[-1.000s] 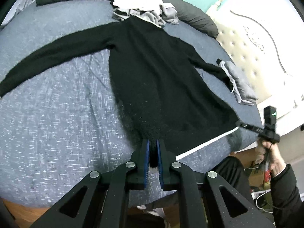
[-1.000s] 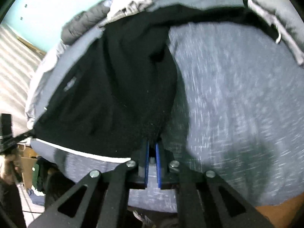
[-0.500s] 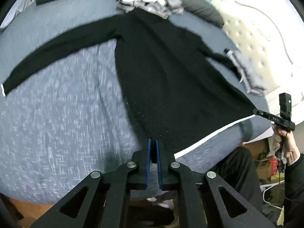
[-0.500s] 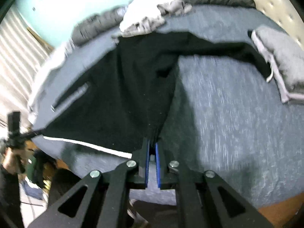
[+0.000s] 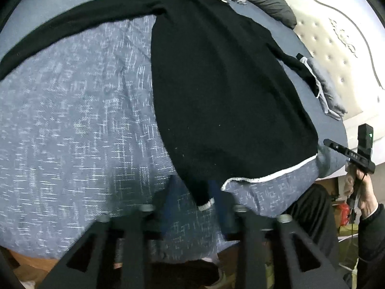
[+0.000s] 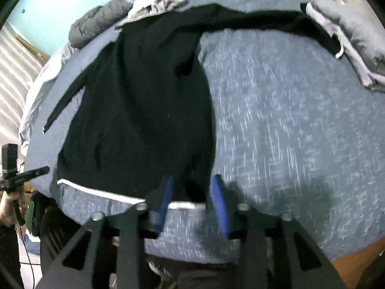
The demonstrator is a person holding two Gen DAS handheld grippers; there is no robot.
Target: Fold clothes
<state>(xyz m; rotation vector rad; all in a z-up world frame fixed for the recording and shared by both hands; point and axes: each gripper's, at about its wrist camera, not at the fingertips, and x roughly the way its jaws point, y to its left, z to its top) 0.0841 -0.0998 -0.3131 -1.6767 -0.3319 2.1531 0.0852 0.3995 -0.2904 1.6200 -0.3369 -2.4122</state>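
Probably a home bedroom: bed (image 5: 72, 120), tufted headboard (image 5: 336, 55), pillows (image 5: 272, 4).

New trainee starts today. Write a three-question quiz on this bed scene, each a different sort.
1. True or false: the black sweater lies spread flat on the bed.
2. The folded grey garment lies at the end of which part of the sweater: A hem, B sleeve, C collar?
3. Fill in: the jaws of the left gripper and right gripper stand ____.

Key: 1 true; 2 B; 3 open, having just opened, with the hem corners between them.
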